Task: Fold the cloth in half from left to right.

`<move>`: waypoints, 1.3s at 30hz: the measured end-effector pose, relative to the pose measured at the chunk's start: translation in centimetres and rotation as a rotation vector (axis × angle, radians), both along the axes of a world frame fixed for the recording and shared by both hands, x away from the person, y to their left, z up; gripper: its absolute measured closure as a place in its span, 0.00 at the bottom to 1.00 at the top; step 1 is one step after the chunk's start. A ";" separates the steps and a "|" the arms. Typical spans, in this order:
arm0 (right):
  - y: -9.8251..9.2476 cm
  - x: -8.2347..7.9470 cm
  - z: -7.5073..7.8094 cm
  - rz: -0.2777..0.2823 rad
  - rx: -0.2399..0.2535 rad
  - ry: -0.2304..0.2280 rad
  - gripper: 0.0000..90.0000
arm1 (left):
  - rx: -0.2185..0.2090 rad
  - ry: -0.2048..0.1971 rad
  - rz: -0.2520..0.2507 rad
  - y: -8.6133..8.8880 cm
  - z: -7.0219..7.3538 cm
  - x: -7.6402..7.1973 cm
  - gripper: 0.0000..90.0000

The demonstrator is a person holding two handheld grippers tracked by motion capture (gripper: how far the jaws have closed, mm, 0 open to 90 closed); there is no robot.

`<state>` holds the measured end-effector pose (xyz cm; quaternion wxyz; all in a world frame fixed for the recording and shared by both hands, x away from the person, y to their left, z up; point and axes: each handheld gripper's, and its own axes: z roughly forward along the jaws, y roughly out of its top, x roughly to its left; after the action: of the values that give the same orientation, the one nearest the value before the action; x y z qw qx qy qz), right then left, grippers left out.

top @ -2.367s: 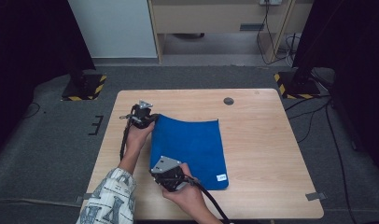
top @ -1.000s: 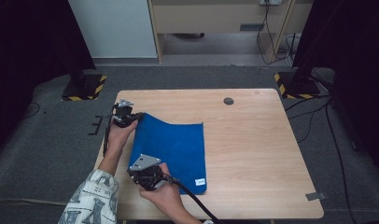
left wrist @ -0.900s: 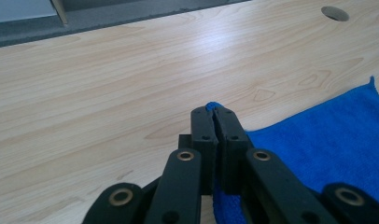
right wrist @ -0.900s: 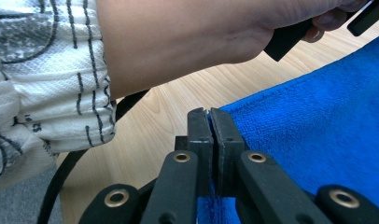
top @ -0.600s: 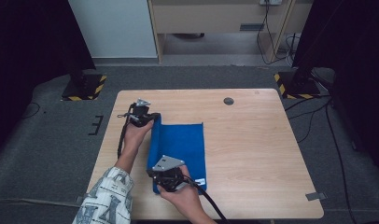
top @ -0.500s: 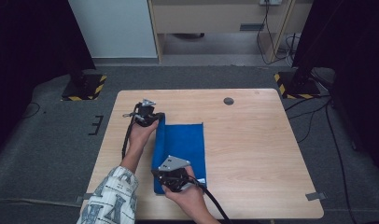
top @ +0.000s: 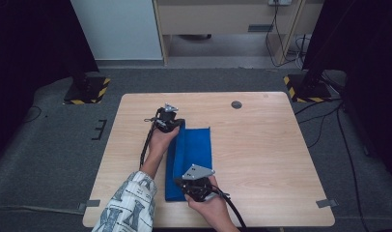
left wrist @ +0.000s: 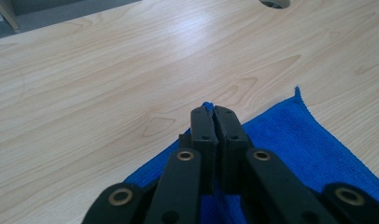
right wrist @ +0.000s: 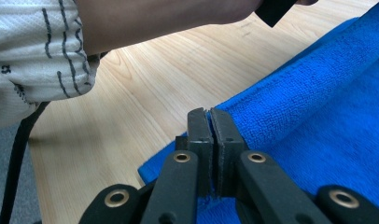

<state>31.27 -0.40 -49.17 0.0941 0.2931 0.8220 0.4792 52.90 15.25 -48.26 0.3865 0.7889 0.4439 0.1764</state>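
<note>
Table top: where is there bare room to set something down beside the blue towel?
The widest bare wood lies between the blue towel and the table right edge, up to the cable hole. A narrower strip runs along the left edge. It is crowded over the towel, where the left tool and right tool pinch it.

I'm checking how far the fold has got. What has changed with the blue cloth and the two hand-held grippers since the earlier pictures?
Both hand-held grippers, the left and the right, have carried the blue cloth's left edge rightward over itself, so the cloth now lies narrower, half folded. Both stay shut on that edge, with no release. The wooden table and the cloth's right edge stayed put.
</note>
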 end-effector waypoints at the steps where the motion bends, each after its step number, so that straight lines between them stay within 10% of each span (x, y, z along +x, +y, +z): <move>1: -0.2 -0.1 0.0 0.004 -0.007 0.000 0.98 | -0.003 0.003 -0.005 -0.2 0.0 -0.1 0.96; 39: -4.7 -0.5 -0.9 -0.019 -0.045 0.045 0.97 | -0.042 0.045 -0.027 -4.7 -1.3 0.0 0.96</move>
<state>30.78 -5.09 -50.05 0.0865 0.3093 0.8317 0.4529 52.89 10.59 -49.52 0.3955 0.7903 0.4453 0.1440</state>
